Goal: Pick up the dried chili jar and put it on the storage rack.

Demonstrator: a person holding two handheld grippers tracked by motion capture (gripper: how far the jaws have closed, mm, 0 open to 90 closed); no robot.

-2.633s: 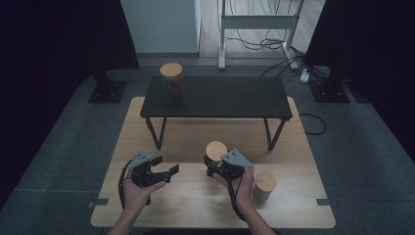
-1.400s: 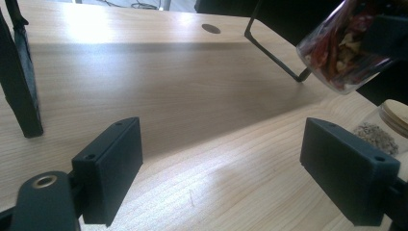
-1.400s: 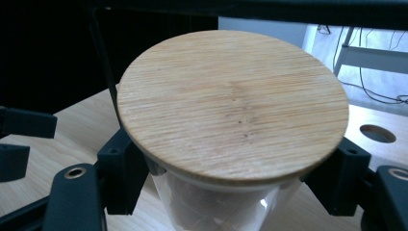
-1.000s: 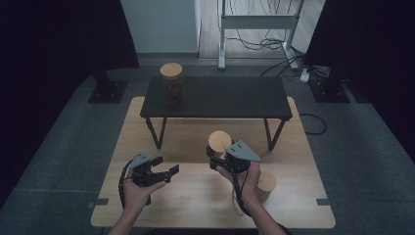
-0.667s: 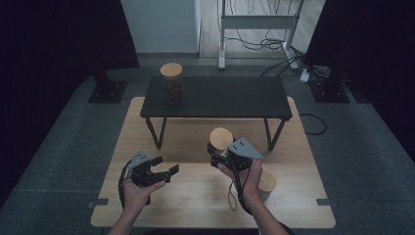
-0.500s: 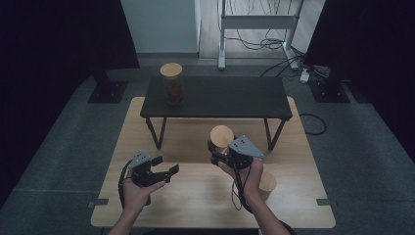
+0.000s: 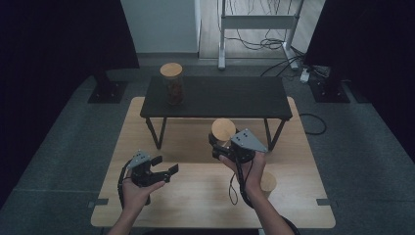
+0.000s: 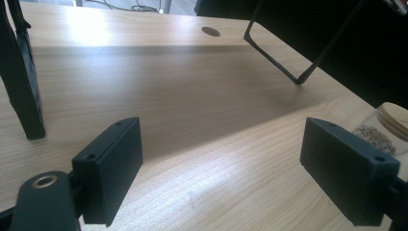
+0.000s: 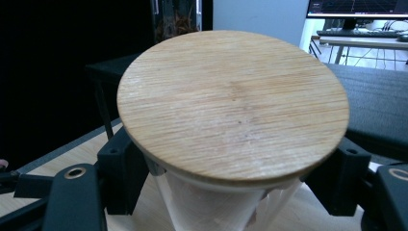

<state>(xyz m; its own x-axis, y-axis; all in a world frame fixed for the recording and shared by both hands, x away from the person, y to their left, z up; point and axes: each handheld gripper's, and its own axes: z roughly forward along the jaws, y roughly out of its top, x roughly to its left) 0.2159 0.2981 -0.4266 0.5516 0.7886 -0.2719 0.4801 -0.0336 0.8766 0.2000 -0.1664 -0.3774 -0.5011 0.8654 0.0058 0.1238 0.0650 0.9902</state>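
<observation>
While the left gripper (image 7: 166, 172) hovers low over the light wooden table (image 7: 195, 205), near its front-left part, its jaws stand wide apart with nothing between them; in the left gripper view only bare tabletop lies between the 2 black pads (image 8: 111, 166). Behind it, at the rear-left corner of the black low bench (image 7: 244, 95) that stands on the table, 1 clear glass jar with a round bamboo lid (image 7: 172, 82) holds dark contents. Right of the left gripper, in front of the bench, the right gripper (image 7: 219, 147) is clamped on a second clear jar with a round bamboo lid (image 7: 223, 129), its pads pressing the glass just under the lid (image 9: 233, 103), jar upright. At the table's front-right, a third bamboo-lidded jar (image 7: 268, 182) stands just beside the right hand (image 7: 249, 169).
</observation>
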